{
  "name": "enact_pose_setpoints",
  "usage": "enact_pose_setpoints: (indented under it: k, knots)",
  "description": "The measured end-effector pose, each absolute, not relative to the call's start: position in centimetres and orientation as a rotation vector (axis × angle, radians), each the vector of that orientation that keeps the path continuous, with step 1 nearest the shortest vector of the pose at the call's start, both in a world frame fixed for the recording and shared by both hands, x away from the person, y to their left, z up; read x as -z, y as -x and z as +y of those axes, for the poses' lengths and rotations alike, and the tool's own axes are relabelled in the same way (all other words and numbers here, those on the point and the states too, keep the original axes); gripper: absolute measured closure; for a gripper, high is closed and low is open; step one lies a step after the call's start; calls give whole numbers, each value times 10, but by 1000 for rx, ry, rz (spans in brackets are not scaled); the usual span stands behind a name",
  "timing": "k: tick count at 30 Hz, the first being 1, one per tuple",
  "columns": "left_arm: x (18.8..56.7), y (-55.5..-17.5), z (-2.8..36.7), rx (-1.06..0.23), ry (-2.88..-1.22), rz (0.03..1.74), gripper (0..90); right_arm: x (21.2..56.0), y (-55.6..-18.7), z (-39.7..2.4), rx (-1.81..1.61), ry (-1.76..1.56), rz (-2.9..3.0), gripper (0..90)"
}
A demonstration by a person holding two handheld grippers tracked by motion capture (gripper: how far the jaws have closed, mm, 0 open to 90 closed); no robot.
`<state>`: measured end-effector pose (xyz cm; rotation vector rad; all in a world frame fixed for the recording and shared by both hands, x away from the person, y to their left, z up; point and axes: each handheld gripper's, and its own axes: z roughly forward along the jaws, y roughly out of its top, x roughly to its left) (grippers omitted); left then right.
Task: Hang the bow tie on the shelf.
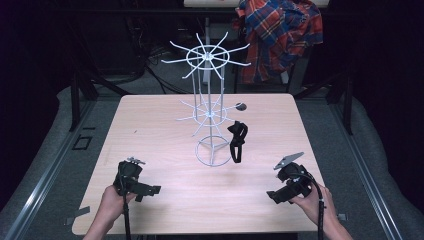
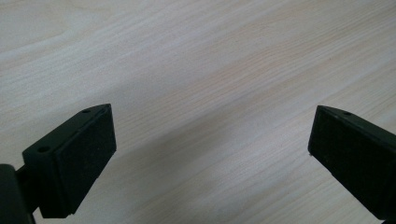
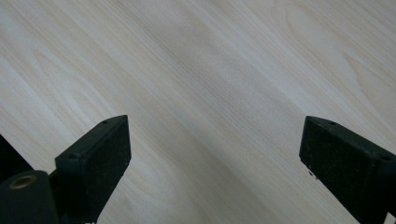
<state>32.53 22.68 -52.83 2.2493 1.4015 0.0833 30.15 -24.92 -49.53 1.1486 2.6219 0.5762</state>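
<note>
**On the table, right of centre: black strap hung on rack**

Near the white wire rack (image 1: 210,107), dangling off a lower right hook: black strap (image 1: 237,141), probably light, limp. Best pinched mid-loop. Left gripper (image 1: 150,190) and right gripper (image 1: 273,196) spread wide, empty, near edge.

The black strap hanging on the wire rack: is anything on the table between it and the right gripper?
No. In the high view, bare table lies between the strap and the right gripper, whose jaws stand open.
</note>
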Motion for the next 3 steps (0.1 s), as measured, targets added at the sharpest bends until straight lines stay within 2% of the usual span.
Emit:
enact_pose_setpoints:
  k: [3]
  knots:
    - [528, -325, 226, -84, -2250, 1398, 10, 496, -302, -248, -564, -1126, 2624, 87]
